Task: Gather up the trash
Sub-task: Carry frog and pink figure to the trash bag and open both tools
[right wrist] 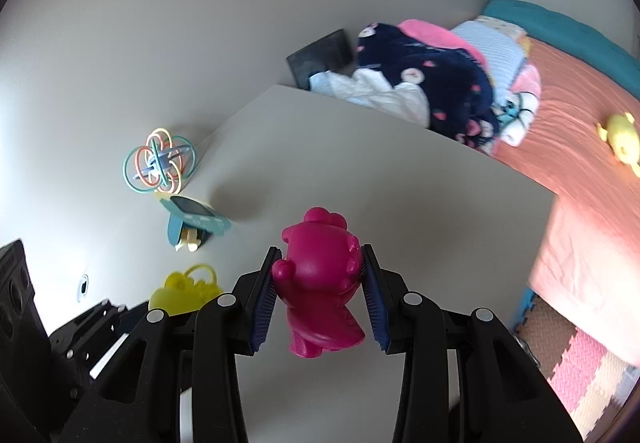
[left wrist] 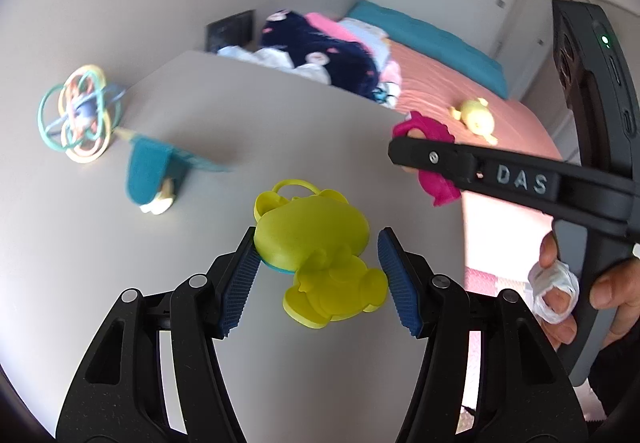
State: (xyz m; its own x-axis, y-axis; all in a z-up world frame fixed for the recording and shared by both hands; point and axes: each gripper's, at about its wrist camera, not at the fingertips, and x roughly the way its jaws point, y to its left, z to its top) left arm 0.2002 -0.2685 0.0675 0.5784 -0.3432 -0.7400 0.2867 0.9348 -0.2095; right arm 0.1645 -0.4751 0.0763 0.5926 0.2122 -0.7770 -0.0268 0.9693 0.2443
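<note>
Above grey table, each gripper apparently pinches a toy: left yellow, right magenta.

Left gripper: over the table, bear toy between its pads.
Right gripper: right of the left one, dinosaur toy between its pads.
Table's far left: ring ball, plane toy just before it.
Behind table: clothes pile on the bed.
Bed, right: duck toy.

Bare tabletop ahead; ring rattle, teal toy far-left.
</note>
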